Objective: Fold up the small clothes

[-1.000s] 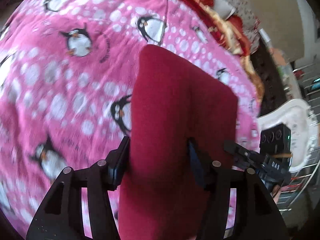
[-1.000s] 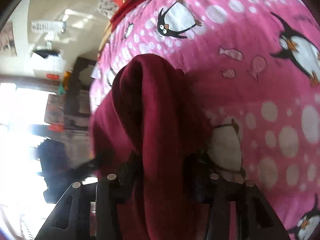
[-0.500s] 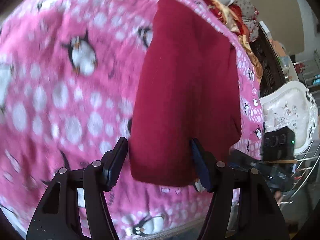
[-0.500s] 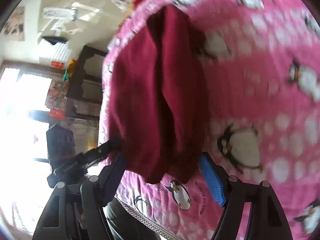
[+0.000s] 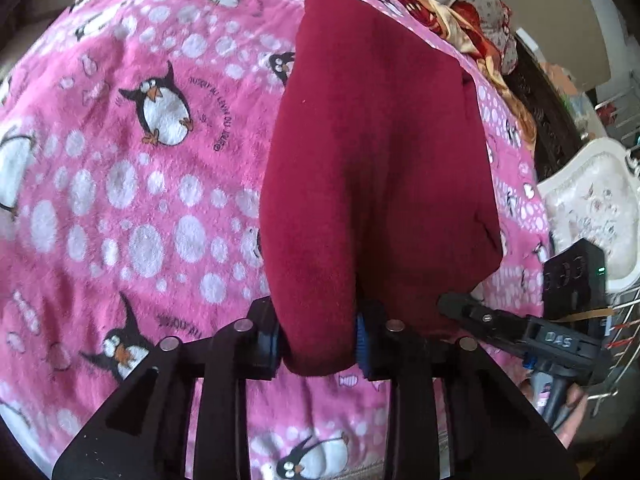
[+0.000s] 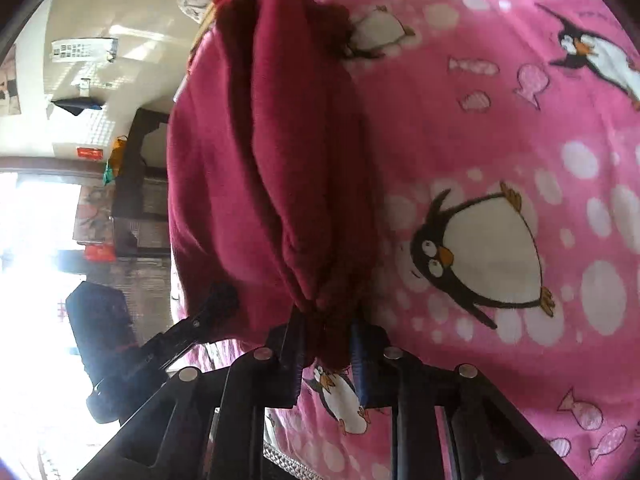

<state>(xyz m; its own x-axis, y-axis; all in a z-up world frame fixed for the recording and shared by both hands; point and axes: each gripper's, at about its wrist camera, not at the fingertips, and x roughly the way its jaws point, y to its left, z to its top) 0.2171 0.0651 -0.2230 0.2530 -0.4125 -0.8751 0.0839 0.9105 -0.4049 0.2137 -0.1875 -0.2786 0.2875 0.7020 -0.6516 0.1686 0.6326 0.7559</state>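
Observation:
A dark red fleece garment lies stretched over the pink penguin blanket. My left gripper is shut on its near left corner. My right gripper is shut on the bunched near right corner of the garment. The right gripper also shows at the right of the left wrist view. The garment's far edge reaches toward the back of the blanket. The cloth hides the fingertips of both grippers.
The blanket covers a bed. A pile of red and gold fabrics lies at the far edge. A white ornate chair and a wire rack stand to the right. Dark furniture stands beyond the bed.
Both grippers were open around the garment's near edge half a second ago. They have since closed on it. The garment now lies more spread out than one second ago.

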